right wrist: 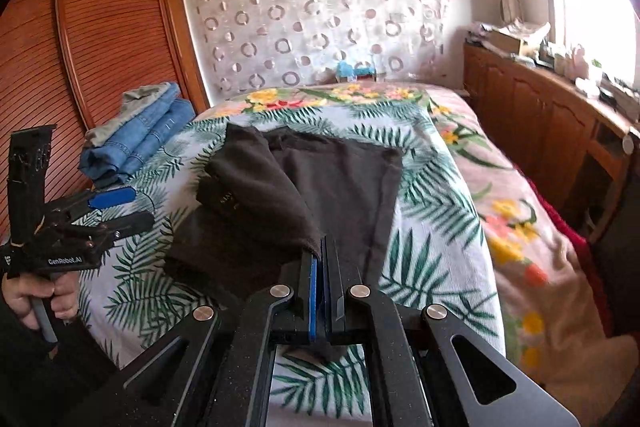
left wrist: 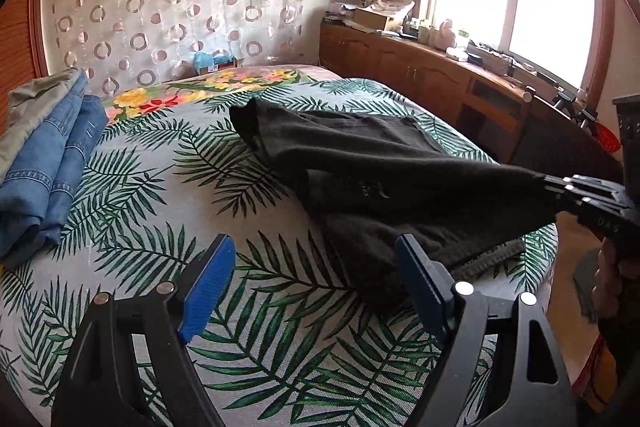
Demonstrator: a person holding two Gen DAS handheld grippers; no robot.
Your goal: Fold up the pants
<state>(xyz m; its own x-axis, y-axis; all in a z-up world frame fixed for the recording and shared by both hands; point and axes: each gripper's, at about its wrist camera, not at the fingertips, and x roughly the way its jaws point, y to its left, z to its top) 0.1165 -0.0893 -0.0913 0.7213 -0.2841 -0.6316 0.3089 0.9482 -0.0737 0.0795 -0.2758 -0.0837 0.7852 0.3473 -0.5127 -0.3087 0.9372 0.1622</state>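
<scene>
Black pants [left wrist: 360,163] lie partly folded on the bed's leaf-print cover [left wrist: 168,211]; they also show in the right wrist view [right wrist: 280,187]. My right gripper [right wrist: 320,251] is shut on a corner of the black pants and lifts that edge off the bed; it shows at the right of the left wrist view [left wrist: 550,189]. My left gripper [left wrist: 316,267] is open and empty, low over the cover just left of the pants' near edge. It shows at the left of the right wrist view [right wrist: 128,205].
Folded blue jeans and a grey garment [left wrist: 44,155] are stacked at the bed's left side by a wooden wardrobe [right wrist: 100,27]. A wooden cabinet [left wrist: 420,75] with clutter runs under the window on the right. A patterned curtain hangs behind the bed.
</scene>
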